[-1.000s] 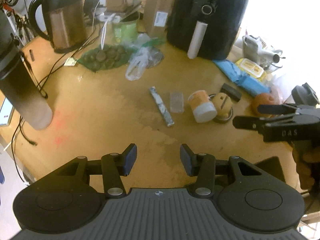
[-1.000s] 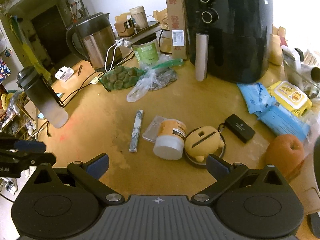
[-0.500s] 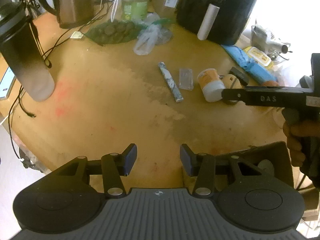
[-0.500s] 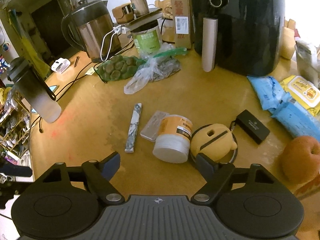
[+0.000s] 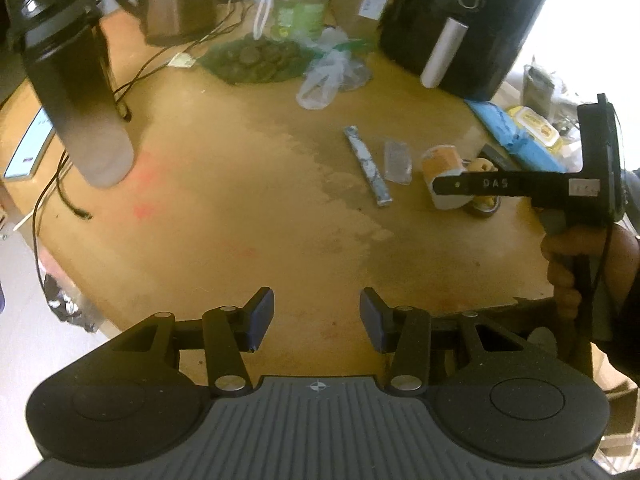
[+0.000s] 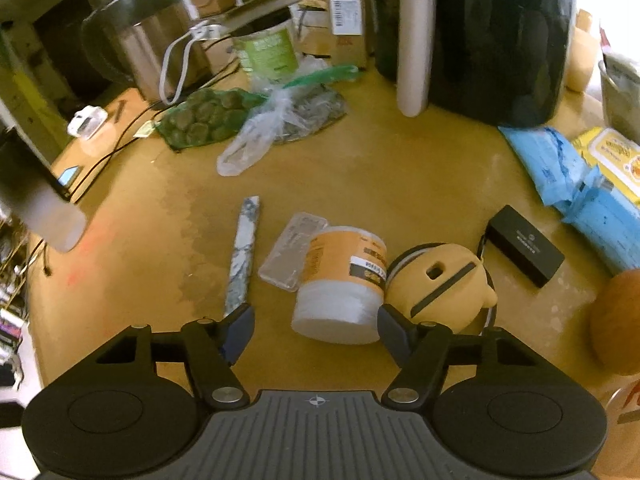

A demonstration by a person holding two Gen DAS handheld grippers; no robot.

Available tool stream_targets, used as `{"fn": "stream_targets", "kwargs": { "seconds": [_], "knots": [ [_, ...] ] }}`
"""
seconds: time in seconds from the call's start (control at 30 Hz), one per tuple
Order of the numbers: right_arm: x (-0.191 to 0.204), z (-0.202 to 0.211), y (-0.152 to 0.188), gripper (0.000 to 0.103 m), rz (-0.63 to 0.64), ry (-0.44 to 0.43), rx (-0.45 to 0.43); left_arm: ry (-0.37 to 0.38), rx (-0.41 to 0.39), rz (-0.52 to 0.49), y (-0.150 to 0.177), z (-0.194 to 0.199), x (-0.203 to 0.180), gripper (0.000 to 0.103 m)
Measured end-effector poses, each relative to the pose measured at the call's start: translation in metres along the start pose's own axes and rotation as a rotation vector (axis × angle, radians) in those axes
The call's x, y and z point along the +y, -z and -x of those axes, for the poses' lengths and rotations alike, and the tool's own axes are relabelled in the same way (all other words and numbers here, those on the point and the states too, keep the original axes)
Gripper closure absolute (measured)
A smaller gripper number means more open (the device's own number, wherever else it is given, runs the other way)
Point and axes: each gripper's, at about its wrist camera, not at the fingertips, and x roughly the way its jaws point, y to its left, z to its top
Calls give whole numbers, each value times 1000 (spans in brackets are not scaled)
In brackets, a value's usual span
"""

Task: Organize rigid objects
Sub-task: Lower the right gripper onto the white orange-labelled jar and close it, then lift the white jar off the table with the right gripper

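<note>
Now the right gripper (image 6: 316, 334) is spread wide, with the orange tub (image 6: 340, 280) lying on its side just ahead between the fingers. I would push forward, then squeeze gently. Left gripper (image 5: 317, 320) is open, holding nothing. Part of the tub's label is hidden.

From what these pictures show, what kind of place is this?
Probably a home kitchen or dining table used as a catch-all: a black air fryer, a steel electric kettle and bagged food stand among chargers and cables.
</note>
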Motion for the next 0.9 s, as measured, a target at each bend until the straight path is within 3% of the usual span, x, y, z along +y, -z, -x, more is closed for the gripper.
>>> {"fn": "stream_targets", "kwargs": {
  "seconds": [0.23,0.43,0.9],
  "knots": [
    [-2,-17,-5,43,-48,14,39,-13,15,29,6,-2,9,56],
    [0,-36,-3,45,-75,12,91,-15,16,42,8,-1,11,56],
    [-12,-2,4,46,-66,-5,20,-6,19,24,2,-7,4,56]
  ]
}}
